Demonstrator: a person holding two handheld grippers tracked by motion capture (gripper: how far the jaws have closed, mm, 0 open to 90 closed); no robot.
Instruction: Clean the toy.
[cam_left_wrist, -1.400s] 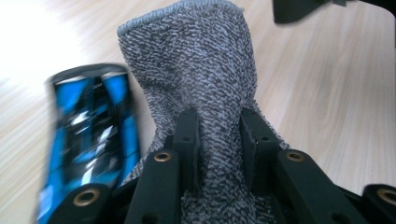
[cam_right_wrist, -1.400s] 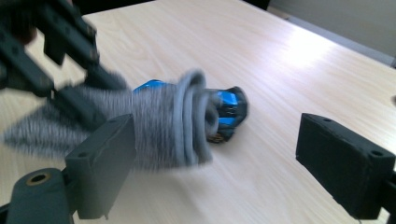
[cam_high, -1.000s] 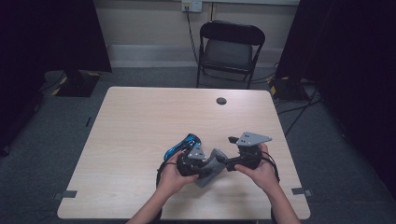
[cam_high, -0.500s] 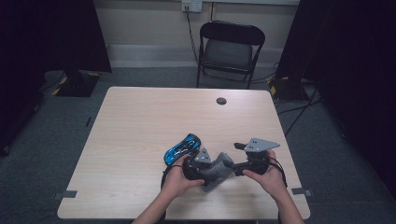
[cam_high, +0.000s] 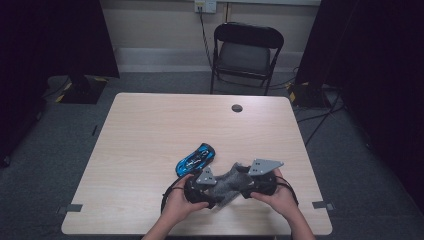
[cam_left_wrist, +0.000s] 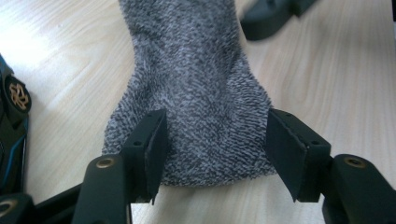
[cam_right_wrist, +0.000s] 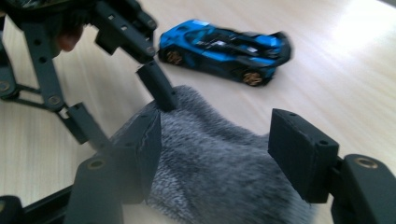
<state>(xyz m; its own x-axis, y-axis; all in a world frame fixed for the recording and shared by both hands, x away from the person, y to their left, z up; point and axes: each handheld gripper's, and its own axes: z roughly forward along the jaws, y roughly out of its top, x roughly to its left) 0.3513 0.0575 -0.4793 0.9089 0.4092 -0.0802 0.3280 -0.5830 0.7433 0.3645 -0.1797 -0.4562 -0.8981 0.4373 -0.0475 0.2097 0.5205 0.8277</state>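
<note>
A grey knitted sock (cam_high: 227, 181) lies near the table's front edge between my two grippers. My left gripper (cam_left_wrist: 217, 151) stands open astride one end of the sock (cam_left_wrist: 196, 84), which lies between the pads unpressed; its jaws have just been opening. My right gripper (cam_right_wrist: 219, 144) is open around the other end of the sock (cam_right_wrist: 219, 158), with a gap at its right pad; its jaws have just been closing. In the high view the left gripper (cam_high: 212, 192) and right gripper (cam_high: 242, 182) face each other. A blue toy car (cam_high: 196, 158) lies loose just behind them.
The light wooden table (cam_high: 150, 130) has a round dark cap (cam_high: 237, 108) near its far edge. A black folding chair (cam_high: 247, 50) stands behind the table. The car (cam_right_wrist: 224, 44) sits close behind the left gripper (cam_right_wrist: 123, 109).
The left gripper let go of the blue car, which now lies on the table. Both hands sank toward the front edge and now have their jaws around the sock.
</note>
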